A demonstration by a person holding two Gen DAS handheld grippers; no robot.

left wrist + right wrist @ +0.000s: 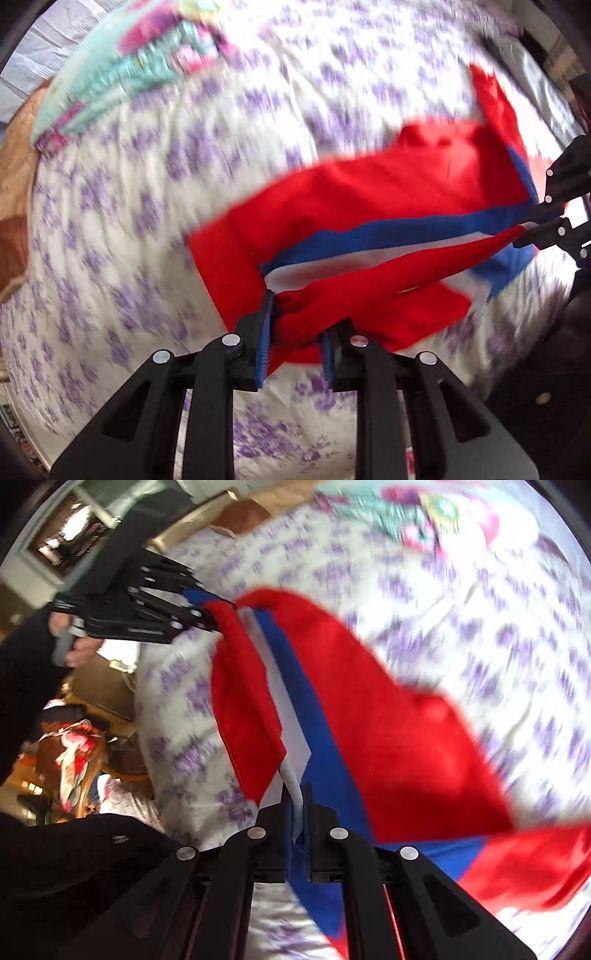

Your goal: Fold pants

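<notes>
Both claws, left gripper [295, 328] and right gripper [297, 805], are clamped on soft red fleece pants with blue-white stripe [369, 206], lifted over the floral bedspread [147, 184]; light, limp fabric, best gripped at edges.

Home bedroom, bed under a purple-flowered quilt [155, 192], teal floral pillow [122, 74] (blurred), cluttered room edge

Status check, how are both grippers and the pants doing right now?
Left hand-held gripper shut on pants. Right hand-held gripper shut on the striped edge. Pants lifted, stretched between both over the bed. Nothing in the way.
</notes>
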